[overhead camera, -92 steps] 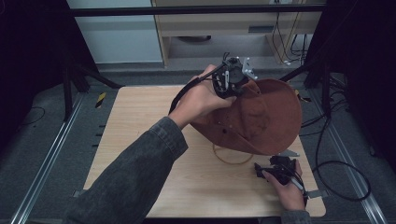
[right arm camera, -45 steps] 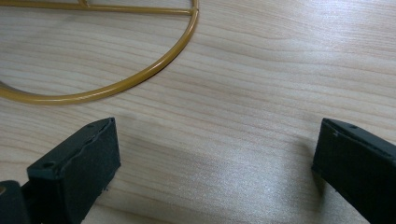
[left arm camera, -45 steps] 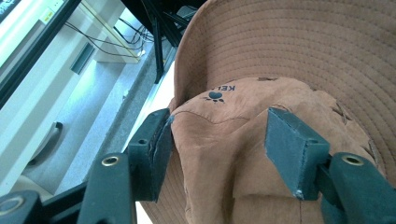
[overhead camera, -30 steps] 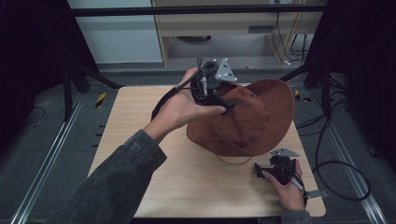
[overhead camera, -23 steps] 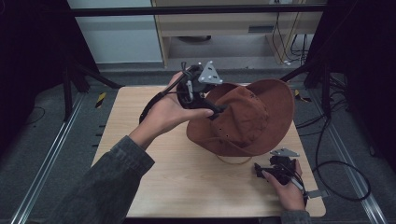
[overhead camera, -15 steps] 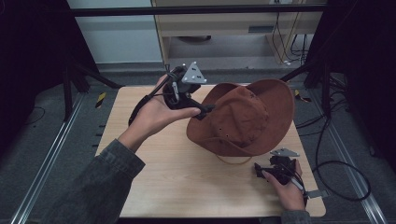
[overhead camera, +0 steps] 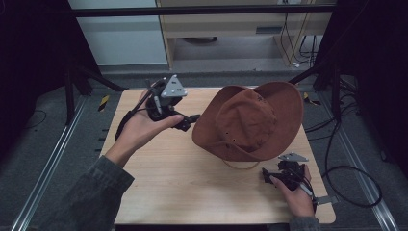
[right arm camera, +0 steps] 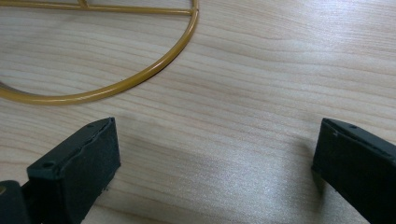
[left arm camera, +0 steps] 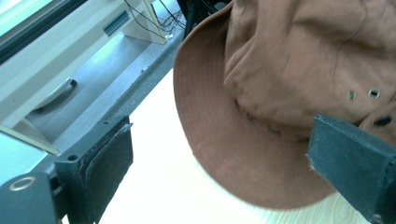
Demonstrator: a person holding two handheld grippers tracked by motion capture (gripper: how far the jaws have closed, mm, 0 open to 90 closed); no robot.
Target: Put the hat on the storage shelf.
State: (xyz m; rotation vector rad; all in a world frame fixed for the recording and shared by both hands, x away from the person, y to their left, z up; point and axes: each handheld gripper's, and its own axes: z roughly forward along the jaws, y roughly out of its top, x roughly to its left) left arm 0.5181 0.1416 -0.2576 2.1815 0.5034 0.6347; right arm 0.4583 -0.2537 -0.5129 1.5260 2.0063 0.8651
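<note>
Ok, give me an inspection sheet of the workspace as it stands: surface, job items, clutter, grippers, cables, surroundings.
Surface: light wooden table, bare grain showing.
Job's things: brown wide-brimmed fabric hat resting on a thin gold wire ring stand, right half of the table.
Clutter: nothing seen.
Grippers: left gripper just left of the hat's brim, its jaws just opened, open, nothing between them; right gripper low over the table near the front right, open and empty.
Cables: black cable looping off the right gripper; more cables on the floor at right.
Surroundings: grey floor, metal rails, beige cabinet behind.
</note>
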